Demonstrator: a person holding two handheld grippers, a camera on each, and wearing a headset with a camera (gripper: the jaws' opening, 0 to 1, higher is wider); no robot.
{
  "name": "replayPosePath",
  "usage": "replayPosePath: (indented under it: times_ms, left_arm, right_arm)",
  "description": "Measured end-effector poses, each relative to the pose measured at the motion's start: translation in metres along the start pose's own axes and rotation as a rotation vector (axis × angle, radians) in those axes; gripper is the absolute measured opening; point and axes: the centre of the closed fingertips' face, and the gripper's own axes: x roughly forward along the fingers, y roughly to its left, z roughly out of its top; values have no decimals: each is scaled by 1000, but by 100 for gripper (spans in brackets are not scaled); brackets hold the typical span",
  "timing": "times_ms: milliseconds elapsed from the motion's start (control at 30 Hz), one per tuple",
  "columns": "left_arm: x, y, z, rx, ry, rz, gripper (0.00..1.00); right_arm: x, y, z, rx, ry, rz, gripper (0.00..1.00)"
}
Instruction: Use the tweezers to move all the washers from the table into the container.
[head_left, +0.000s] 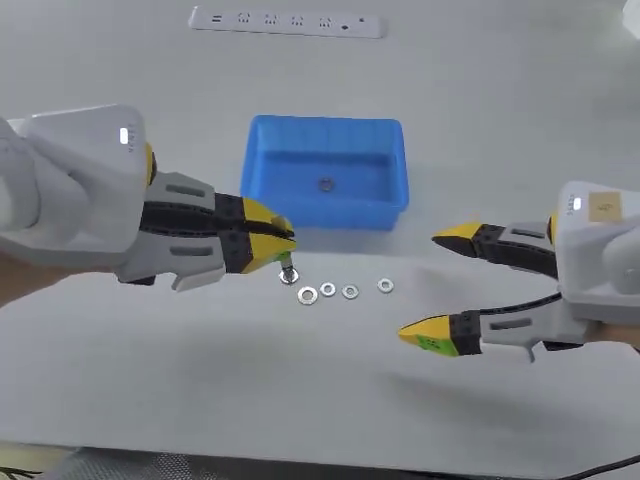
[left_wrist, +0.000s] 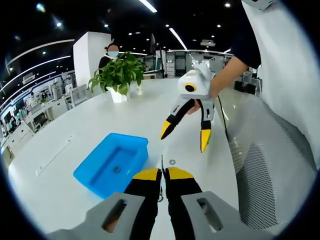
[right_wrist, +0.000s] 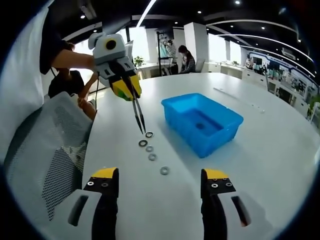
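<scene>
Slim metal tweezers (head_left: 287, 266) are clamped in the jaws of the left gripper (head_left: 285, 240), tips at a small silver washer (head_left: 289, 278) just beyond them, while the jaws of the right gripper (head_left: 420, 285) are held wide apart.

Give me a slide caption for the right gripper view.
Holding tweezers, the left gripper points them at a row of five washers beside the blue container; right gripper open.

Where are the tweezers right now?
In the head view, the tweezers are clamped in the left gripper, tips down at the leftmost washer of the row in front of the blue container.
</scene>
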Motion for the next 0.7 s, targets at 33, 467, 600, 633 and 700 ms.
replayPosePath:
  times_ms: [33, 467, 600, 633, 700]
  left_arm:
    - [0, 0, 0, 0, -1, 0, 7]
    - [2, 2, -7, -2, 4, 3, 7]
    - [3, 2, -7, 5, 5, 4, 7]
    - [3, 3, -7, 10, 5, 7, 7]
    - [4, 4, -7, 7, 5, 6, 7]
  right_arm:
    - [0, 1, 0, 4, 0, 1, 67]
    - [1, 9, -5, 28, 13, 23, 65]
    - [2, 10, -6, 31, 16, 28, 65]
    - [2, 10, -5, 32, 13, 28, 65]
    - [2, 10, -6, 35, 14, 29, 65]
